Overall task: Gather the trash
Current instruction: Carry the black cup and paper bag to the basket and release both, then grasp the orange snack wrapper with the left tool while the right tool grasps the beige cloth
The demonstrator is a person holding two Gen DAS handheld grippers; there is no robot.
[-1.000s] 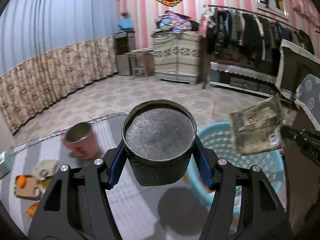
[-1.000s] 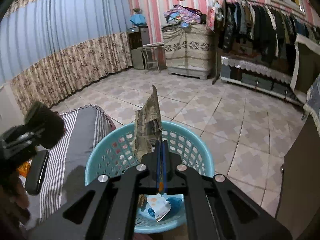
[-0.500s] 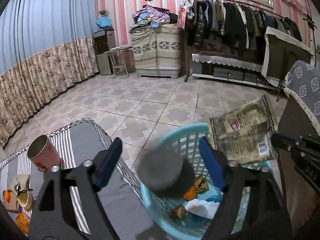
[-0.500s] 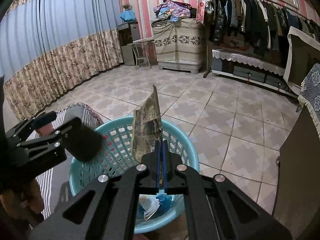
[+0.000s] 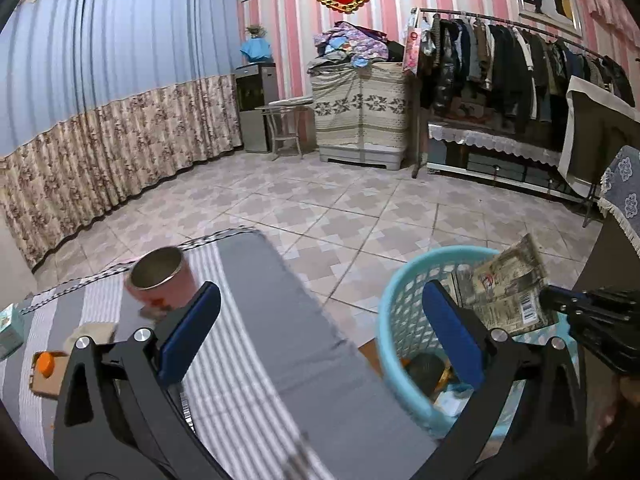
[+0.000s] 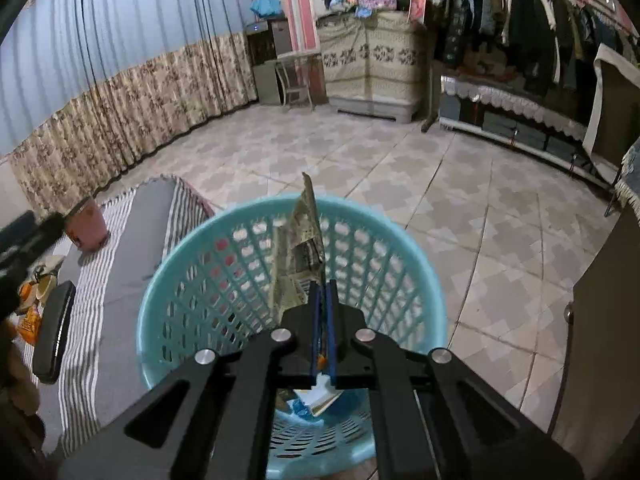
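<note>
Our left tool (image 5: 320, 328) stands fully spread with nothing between its blue pads (image 5: 188, 332); its jaws have just been opening, and the dark can they clamped a second ago is gone from them. A dark round shape low in the basket (image 5: 404, 320), seen past the right pad in the left wrist view, is probably that can (image 5: 426, 366), so we judge this item delivered. The left tool now hangs over the striped surface (image 5: 256, 360), with the basket just beside it at the surface's edge. Our right tool (image 6: 320, 300) is closed on a flattened wrapper (image 6: 302, 248), which stands upright from the pads over the basket's open mouth; compared with a second ago the basket fills more of the right wrist view, so this tool has come down toward it. The wrapper is not yet released. We judge the next step to be parting the right pads so the wrapper falls inside; because it is light and flat, it may cling to a pad or drift toward the rim. Other items remain on the surface: a pink cup (image 5: 162, 282), an orange-capped piece (image 5: 44, 364) and small scraps near it.
</note>
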